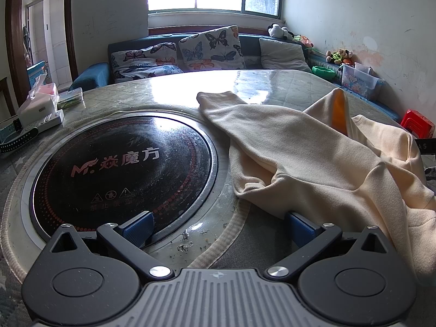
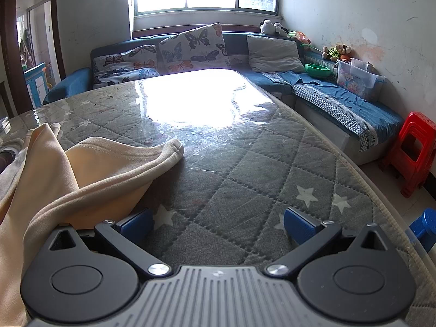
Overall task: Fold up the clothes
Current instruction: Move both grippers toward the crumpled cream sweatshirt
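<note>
**Both grippers wide open, cream garment loose on table**

Left gripper: jaws spread wide, nothing between them. Cream garment, soft fleece-like knit, lies crumpled ahead and right of the jaws; its hem touches or covers the right blue ribbed pad, can't tell which. One sleeve runs ahead to a ribbed cuff. Round glossy black cooktop, metal-ringed, ahead-left, printed logo.

Right gripper: jaws spread wide, empty. The garment sits left of the jaws, folds bunched against the left pad. Table: grey quilted cover with white stars under clear scratched film, glare ahead.

Left view only: cooktop, tissue pack. Right view only: red plastic stool.
</note>
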The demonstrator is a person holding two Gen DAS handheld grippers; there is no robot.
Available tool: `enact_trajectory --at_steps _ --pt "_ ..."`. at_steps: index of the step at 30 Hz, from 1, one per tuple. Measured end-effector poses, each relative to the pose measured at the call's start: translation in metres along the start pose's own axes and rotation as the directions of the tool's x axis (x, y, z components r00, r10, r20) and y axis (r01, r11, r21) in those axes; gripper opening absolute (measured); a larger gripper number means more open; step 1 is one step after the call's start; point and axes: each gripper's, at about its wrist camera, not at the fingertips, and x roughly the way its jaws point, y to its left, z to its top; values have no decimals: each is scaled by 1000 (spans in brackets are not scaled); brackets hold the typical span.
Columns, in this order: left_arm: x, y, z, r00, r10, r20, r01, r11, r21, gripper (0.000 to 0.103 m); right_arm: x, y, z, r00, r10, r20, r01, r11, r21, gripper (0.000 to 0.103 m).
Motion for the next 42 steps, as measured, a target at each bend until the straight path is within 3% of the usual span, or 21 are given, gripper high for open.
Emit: enact_trajectory --at_steps 14,29,42 --pt "-18 -9 -3 1000 23 -21 -24 999 -26 103 -47 -2 -19 997 61 42 -59 997 -53 103" --pt "-41 -31 -11 999 40 -27 -40 999 -2 103 -115 5 -36 981 124 150 -110 989 -99 103" --pt "-60 -47 -17 999 45 -26 -44 999 12 103 -139 20 -45 970 195 143 -171 971 -165 103"
